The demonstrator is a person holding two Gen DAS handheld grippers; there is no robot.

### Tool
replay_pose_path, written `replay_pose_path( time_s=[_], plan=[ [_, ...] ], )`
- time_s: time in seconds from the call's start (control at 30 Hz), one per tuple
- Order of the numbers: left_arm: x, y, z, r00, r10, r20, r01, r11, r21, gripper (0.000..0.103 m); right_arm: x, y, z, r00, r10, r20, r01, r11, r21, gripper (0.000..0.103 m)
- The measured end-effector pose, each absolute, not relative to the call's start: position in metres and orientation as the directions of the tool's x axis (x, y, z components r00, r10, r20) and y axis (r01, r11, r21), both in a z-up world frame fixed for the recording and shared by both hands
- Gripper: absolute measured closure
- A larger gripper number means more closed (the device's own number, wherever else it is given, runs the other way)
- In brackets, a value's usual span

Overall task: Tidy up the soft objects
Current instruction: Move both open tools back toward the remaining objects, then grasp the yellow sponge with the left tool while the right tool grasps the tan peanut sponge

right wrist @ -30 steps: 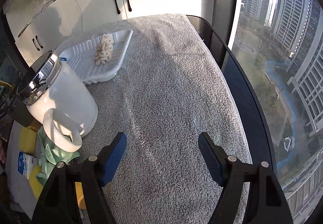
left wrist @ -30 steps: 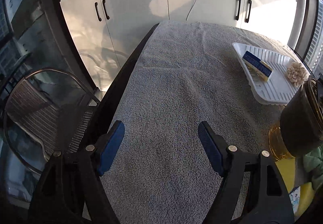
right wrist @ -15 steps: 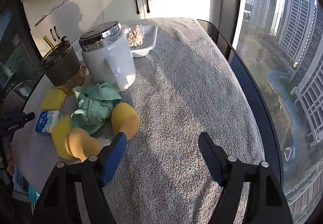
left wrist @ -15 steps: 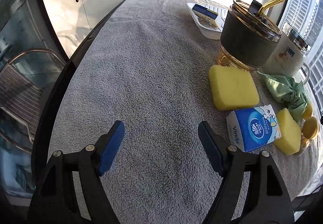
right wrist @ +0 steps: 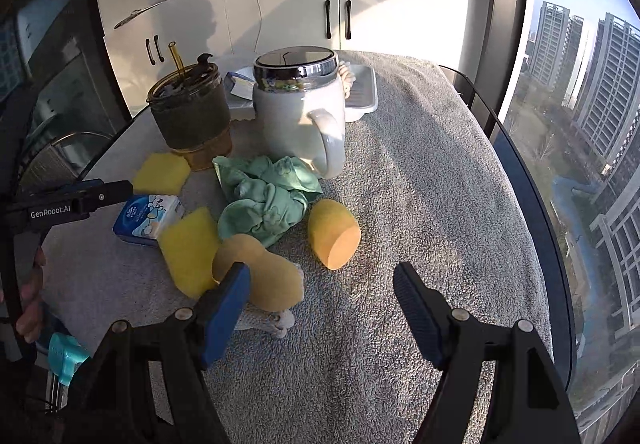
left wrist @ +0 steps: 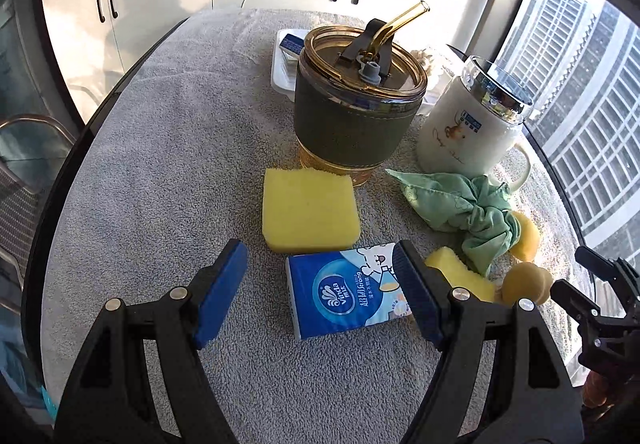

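left view, progress: barely begun; left hand-held gripper [left wrist: 320, 292] jaws apart, empty, above blue tissue pack [left wrist: 344, 294]; square yellow sponge [left wrist: 309, 211] just beyond.
left view, obstacles: dark lidded straw cup [left wrist: 354, 104] stands before far white tray [left wrist: 280, 78].
right view, progress: right hand-held gripper [right wrist: 322, 308] parted, empty; crumpled green cloth [right wrist: 266, 202], round yellow sponges [right wrist: 334, 232] loose on grey-towelled bench [right wrist: 420, 204].
right view, obstacles: white handled mug [right wrist: 302, 116] blocks tray.

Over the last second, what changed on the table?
Only the views changed: both cameras swung from bare towel onto the clutter, so the tissue pack now sits ahead of the left gripper and the yellow sponges ahead of the right gripper. Nothing was gripped or released; both jaws stayed open and empty, objects unmoved.
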State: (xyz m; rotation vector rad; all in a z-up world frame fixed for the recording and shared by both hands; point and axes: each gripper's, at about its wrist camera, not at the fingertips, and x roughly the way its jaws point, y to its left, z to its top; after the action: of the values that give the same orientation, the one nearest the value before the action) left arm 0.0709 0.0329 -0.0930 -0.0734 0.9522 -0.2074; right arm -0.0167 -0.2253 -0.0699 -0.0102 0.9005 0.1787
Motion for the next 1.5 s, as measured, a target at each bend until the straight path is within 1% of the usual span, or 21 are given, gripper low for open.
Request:
replay_pose_path(
  time_s=[0.17,0.23,0.33,0.4,0.47,0.53,0.6,0.67,0.73,0.97,1.0,1.07,1.1,1.13,1.17,1.23,1.4,1.43,1.5],
  plan=[
    [0.102,0.021,-0.108,0.534,-0.170,-0.828,0.120,0.985,-0.124,0.029,-0.008,-0.215,-0.072,0.613,0.146,-0.777,-0.177,0.983,0.045,0.027],
    [0.114,0.019,-0.118,0.509,-0.165,-0.845,0.107,0.986,-0.128,0.029,-0.005,-0.213,-0.073,0.610,0.161,-0.776,-0.182,0.981,0.060,0.027],
    [0.124,0.016,-0.124,0.520,-0.117,-0.846,0.093,0.992,-0.080,0.029,-0.002,-0.212,-0.074,0.596,0.196,-0.779,-0.193,0.976,0.098,0.027],
    [0.133,0.017,-0.130,0.493,-0.143,-0.858,0.093,0.989,-0.111,0.029,-0.001,-0.209,-0.075,0.592,0.208,-0.779,-0.197,0.974,0.111,0.027],
    [0.141,0.020,-0.140,0.452,-0.141,-0.881,0.070,0.990,-0.122,0.029,-0.001,-0.207,-0.075,0.593,0.207,-0.778,-0.203,0.974,0.104,0.027],
    [0.141,0.020,-0.139,0.475,-0.129,-0.870,0.065,0.992,-0.112,0.029,-0.002,-0.204,-0.075,0.593,0.207,-0.778,-0.210,0.973,0.099,0.027],
    [0.141,0.021,-0.139,0.478,-0.141,-0.867,0.058,0.990,-0.129,0.029,-0.003,-0.201,-0.075,0.592,0.215,-0.777,-0.216,0.971,0.104,0.027],
    [0.139,0.022,-0.140,0.488,-0.139,-0.862,0.054,0.990,-0.130,0.032,-0.002,-0.198,-0.076,0.588,0.223,-0.777,-0.225,0.968,0.108,0.027],
    [0.137,0.021,-0.139,0.496,-0.131,-0.859,0.062,0.991,-0.115,0.040,-0.002,-0.196,-0.077,0.584,0.227,-0.780,-0.231,0.967,0.108,0.027],
    [0.128,0.025,-0.133,0.510,-0.162,-0.845,0.069,0.987,-0.148,0.041,-0.003,-0.194,-0.078,0.576,0.246,-0.780,-0.246,0.962,0.122,0.027],
    [0.127,0.025,-0.133,0.512,-0.159,-0.844,0.067,0.987,-0.145,0.041,-0.004,-0.194,-0.079,0.570,0.255,-0.781,-0.251,0.959,0.130,0.028],
    [0.128,0.025,-0.131,0.516,-0.159,-0.842,0.069,0.987,-0.144,0.041,-0.004,-0.192,-0.080,0.554,0.273,-0.786,-0.266,0.953,0.143,0.039],
    [0.128,0.025,-0.131,0.517,-0.159,-0.841,0.068,0.987,-0.145,0.041,-0.005,-0.191,-0.080,0.547,0.286,-0.787,-0.277,0.949,0.152,0.042],
    [0.127,0.025,-0.130,0.517,-0.160,-0.841,0.068,0.987,-0.146,0.041,-0.006,-0.189,-0.081,0.539,0.298,-0.788,-0.288,0.944,0.161,0.048],
    [0.126,0.026,-0.130,0.520,-0.162,-0.839,0.069,0.987,-0.148,0.041,-0.006,-0.188,-0.081,0.529,0.310,-0.790,-0.297,0.940,0.170,0.051],
    [0.128,0.029,-0.130,0.521,-0.163,-0.838,0.071,0.986,-0.148,0.041,-0.006,-0.184,-0.083,0.510,0.324,-0.797,-0.314,0.933,0.178,0.053],
    [0.129,0.032,-0.129,0.524,-0.164,-0.836,0.070,0.986,-0.149,0.041,-0.006,-0.175,-0.091,0.472,0.339,-0.814,-0.340,0.922,0.187,0.054],
    [0.129,0.034,-0.130,0.526,-0.165,-0.834,0.071,0.986,-0.150,0.041,-0.005,-0.175,-0.093,0.465,0.351,-0.813,-0.341,0.918,0.201,0.061],
    [0.130,0.036,-0.130,0.529,-0.165,-0.832,0.071,0.986,-0.150,0.041,-0.007,-0.175,-0.093,0.459,0.370,-0.808,-0.346,0.912,0.221,0.063]
  ],
)
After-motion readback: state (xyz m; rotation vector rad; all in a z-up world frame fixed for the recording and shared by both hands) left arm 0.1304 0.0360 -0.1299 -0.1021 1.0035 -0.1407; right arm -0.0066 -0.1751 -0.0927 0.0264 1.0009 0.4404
